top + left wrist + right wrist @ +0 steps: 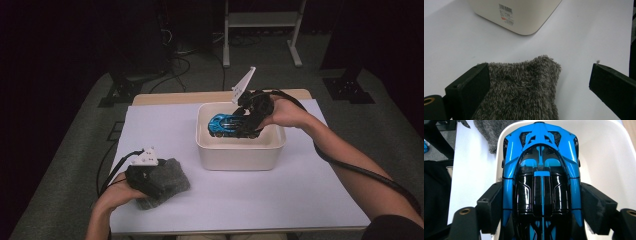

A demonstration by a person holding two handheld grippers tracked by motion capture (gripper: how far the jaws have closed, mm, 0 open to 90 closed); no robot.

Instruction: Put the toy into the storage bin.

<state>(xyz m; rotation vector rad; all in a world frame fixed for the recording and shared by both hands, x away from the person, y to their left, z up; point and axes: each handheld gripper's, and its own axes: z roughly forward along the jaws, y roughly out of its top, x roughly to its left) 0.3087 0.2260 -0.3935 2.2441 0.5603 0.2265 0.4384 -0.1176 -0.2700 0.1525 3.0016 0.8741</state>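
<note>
A blue and black toy car (pixel 224 124) hangs nose-left just inside the top of a cream plastic bin (pixel 240 152). My right gripper (pixel 246 124) is shut on the car's rear half. In the right gripper view its jaws press both flanks of the car (pixel 541 170), my right gripper (pixel 541 192) pointing into the bin (pixel 604 157). At the front left, my left gripper (pixel 150 181) rests on a grey fuzzy cloth (pixel 170 180). Its jaws stand wide, my left gripper (pixel 540 72) open; the cloth (pixel 524 87) lies against the left jaw, apart from the right one.
A white sheet (pixel 300 190) covers the table, with bare room to the right of and in front of the bin. The bin's labelled wall (pixel 524 17) stands beyond the cloth. Dark stands and cables lie on the floor behind the table.
</note>
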